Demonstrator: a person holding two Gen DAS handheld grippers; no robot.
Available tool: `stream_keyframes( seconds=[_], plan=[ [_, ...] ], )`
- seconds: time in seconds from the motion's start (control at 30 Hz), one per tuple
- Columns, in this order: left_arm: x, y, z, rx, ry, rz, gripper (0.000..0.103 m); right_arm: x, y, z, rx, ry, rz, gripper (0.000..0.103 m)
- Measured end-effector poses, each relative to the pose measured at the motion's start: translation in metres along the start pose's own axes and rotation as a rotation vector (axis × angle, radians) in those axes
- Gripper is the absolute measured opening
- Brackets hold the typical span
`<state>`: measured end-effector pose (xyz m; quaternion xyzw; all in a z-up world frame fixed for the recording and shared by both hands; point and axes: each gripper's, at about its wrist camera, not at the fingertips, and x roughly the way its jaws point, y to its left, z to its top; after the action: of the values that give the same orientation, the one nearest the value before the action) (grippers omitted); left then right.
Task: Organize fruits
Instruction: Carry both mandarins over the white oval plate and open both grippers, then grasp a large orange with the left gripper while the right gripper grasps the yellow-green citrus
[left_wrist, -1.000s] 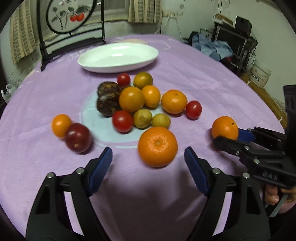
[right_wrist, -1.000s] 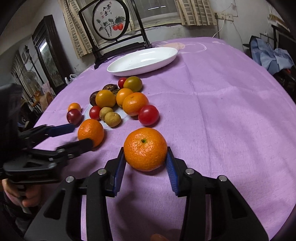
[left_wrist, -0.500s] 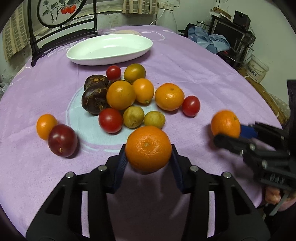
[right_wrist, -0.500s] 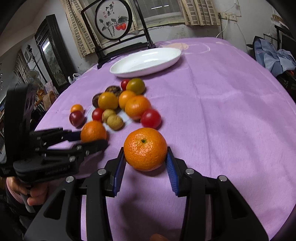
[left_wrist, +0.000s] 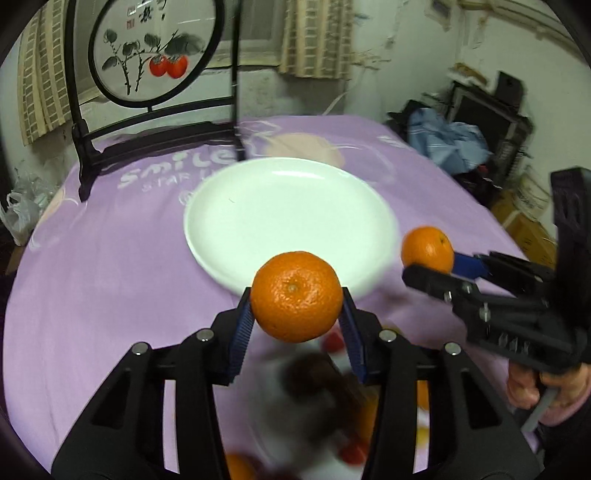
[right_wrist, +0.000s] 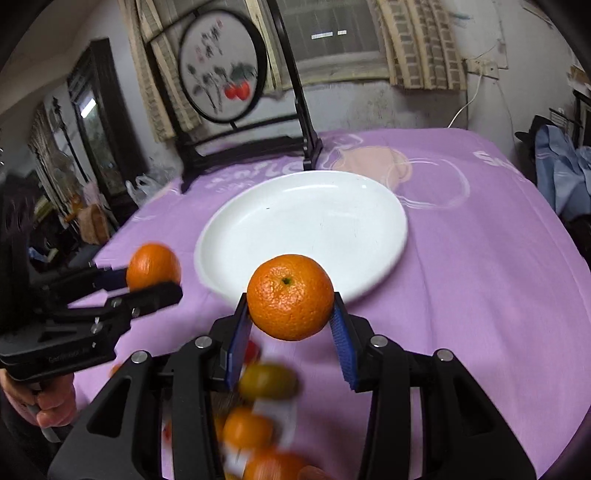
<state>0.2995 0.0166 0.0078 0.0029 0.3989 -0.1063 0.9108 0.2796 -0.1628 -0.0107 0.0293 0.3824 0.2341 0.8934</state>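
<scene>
My left gripper (left_wrist: 297, 314) is shut on an orange (left_wrist: 296, 295), held in the air just short of the near rim of the white plate (left_wrist: 288, 210). My right gripper (right_wrist: 290, 315) is shut on a second orange (right_wrist: 290, 297), also lifted before the plate (right_wrist: 332, 218). Each gripper shows in the other's view: the right one with its orange (left_wrist: 427, 249) at the right, the left one with its orange (right_wrist: 153, 266) at the left. The remaining fruits (right_wrist: 266, 380) lie blurred on the purple cloth below the fingers.
A black stand with a round painted panel (left_wrist: 147, 51) rises at the table's far edge behind the plate. The purple tablecloth (right_wrist: 480, 277) stretches to the right. A person's hand (left_wrist: 532, 391) grips the right tool's handle. Clutter and blue cloth (left_wrist: 450, 140) sit beyond the table.
The left gripper closed on the front orange and lifted it. Both grippers rose and travelled forward with their oranges, from the fruit pile to just before the white plate.
</scene>
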Motion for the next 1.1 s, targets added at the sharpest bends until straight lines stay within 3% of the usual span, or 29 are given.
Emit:
stream_keyframes(
  seconds=[0.17,0.33,0.4,0.47,0.53,0.63,0.87,0.93,1.1],
  plan=[
    [0.061,0.029,0.033,-0.058,0.103,0.036,0.046,0.058,0.0,0.022,-0.054,0.098,-0.045,0.042],
    [0.086,0.034,0.036,-0.046,0.147,0.046,0.046,0.083,0.002,0.025,-0.09,0.17,-0.047,0.044],
    [0.091,0.035,0.035,-0.045,0.162,0.051,0.048,0.084,0.003,0.024,-0.095,0.178,-0.055,0.049],
    [0.084,0.035,0.033,-0.04,0.138,0.054,0.063,0.076,0.002,0.024,-0.092,0.162,-0.061,0.059],
    [0.067,0.033,0.03,-0.034,0.097,0.07,0.077,0.062,0.002,0.027,-0.08,0.134,-0.056,0.06],
    [0.036,0.034,0.022,-0.047,0.049,0.073,0.089,0.032,-0.001,0.021,-0.043,0.1,-0.013,0.06],
    [-0.025,0.053,-0.03,-0.126,0.005,0.05,0.097,0.001,0.004,-0.02,-0.021,0.128,0.08,0.06],
    [-0.036,0.064,-0.051,-0.174,-0.016,0.074,0.097,0.004,0.005,-0.031,-0.02,0.153,0.085,0.06],
    [-0.041,0.086,-0.083,-0.275,0.012,0.085,0.097,0.011,0.005,-0.041,-0.003,0.189,0.104,0.06]
  ],
)
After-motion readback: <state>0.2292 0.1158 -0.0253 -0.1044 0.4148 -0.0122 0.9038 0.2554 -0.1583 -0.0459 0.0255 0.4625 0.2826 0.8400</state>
